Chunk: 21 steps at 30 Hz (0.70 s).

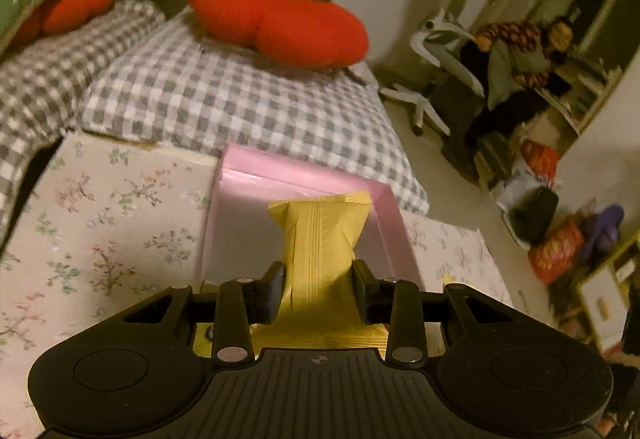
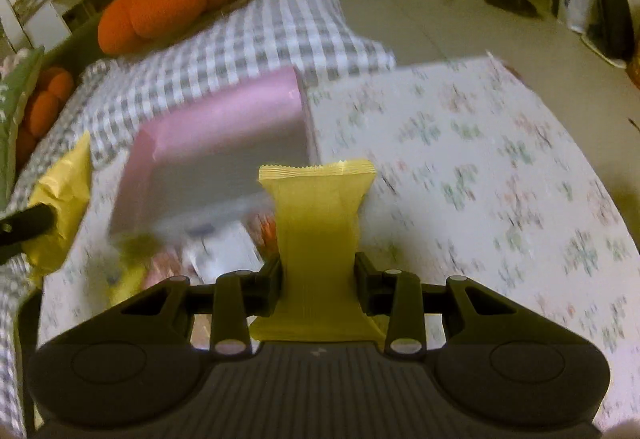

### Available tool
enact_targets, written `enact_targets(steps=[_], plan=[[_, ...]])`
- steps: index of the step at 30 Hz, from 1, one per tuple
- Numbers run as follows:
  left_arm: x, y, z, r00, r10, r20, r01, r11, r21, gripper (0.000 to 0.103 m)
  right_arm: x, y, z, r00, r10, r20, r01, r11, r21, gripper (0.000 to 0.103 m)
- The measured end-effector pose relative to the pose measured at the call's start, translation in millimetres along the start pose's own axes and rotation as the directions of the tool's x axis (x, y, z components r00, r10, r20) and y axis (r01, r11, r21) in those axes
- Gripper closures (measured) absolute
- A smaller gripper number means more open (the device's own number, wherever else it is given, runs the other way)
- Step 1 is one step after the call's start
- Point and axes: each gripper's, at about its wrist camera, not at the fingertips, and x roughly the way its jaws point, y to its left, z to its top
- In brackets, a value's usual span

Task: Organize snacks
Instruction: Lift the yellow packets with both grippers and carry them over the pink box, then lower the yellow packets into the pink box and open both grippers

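Fingers on my left gripper (image 1: 319, 289) are clamped on a yellow snack packet (image 1: 320, 239), pinching it at the waist so the far end fans out mid-frame. That end hangs right over the open pink box (image 1: 384, 199), which sits on the floral tabletop (image 1: 100, 219). So I'd say I'm mid-carry and the drop comes next: ease forward over the box, then let go.

Over on the right wrist view, the right gripper (image 2: 318, 281) is also squeezed onto a second yellow packet (image 2: 318, 215), same waist pinch, sticking up centre frame. The pink box is up and left of it, blurry. A loose snack pile (image 2: 224, 251) sits lower left. This one needs a swing left first.
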Motion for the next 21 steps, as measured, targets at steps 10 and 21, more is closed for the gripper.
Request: enact_targets(steps=[10, 21], plan=[[54.2, 11.5, 18.8, 0.997, 0.074, 0.024, -0.075, 0.996, 0.048, 0.070, 44.4, 45.8, 49.6, 0.997, 0.069, 0.042, -0.065, 0.994, -0.083, 0.069], [104.4, 13.3, 12.7, 0.978, 0.208, 0.017, -0.208, 0.971, 0.119, 0.069, 88.6, 50.5, 56.0, 1.000, 0.009, 0.021, -0.006, 0.995, -0.104, 0.068]])
